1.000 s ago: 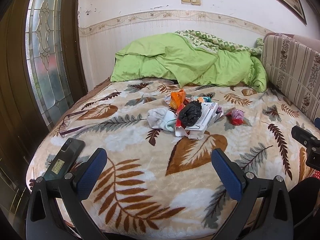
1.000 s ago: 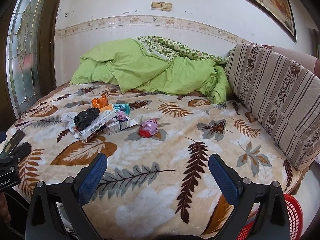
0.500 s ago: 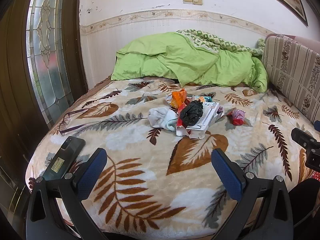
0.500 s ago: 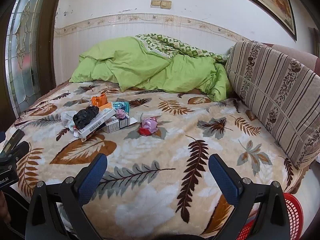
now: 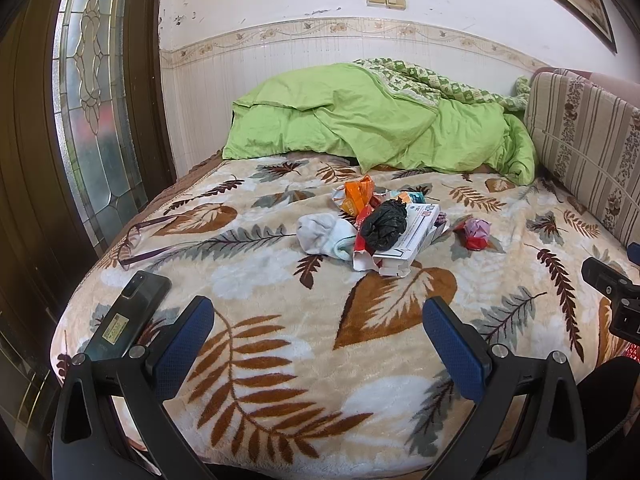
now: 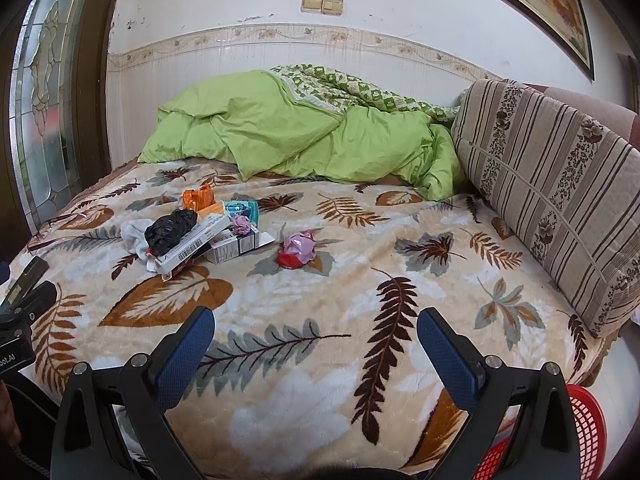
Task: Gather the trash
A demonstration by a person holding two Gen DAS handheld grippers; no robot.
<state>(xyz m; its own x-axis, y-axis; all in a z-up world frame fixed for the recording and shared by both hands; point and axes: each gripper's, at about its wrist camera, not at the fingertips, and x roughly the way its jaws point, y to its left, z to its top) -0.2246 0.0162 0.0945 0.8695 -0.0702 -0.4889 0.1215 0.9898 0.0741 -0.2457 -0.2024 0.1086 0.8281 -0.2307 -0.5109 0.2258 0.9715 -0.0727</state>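
A pile of trash lies mid-bed on the leaf-patterned blanket [image 5: 280,304]: a crumpled black bag [image 5: 384,225] [image 6: 170,229] on a white carton [image 5: 416,236] [image 6: 196,242], an orange wrapper [image 5: 358,196] [image 6: 197,197], a white cloth [image 5: 324,234], a small box [image 6: 232,245] and a teal packet [image 6: 240,209]. A pink and red crumpled wrapper [image 5: 476,233] [image 6: 297,249] lies apart to the right. My left gripper [image 5: 318,320] is open and empty near the bed's front edge. My right gripper [image 6: 316,330] is open and empty, also well short of the trash.
A black phone [image 5: 134,312] and glasses [image 5: 138,240] lie at the bed's left edge. A green duvet [image 5: 372,132] is heaped at the back. A striped cushion [image 6: 560,184] lines the right side. A red basket [image 6: 576,432] stands off the bed's front right corner.
Both grippers have drifted slightly forward and toward the bed; the trash looks a little nearer. Nothing was taken hold of, and both stay open.
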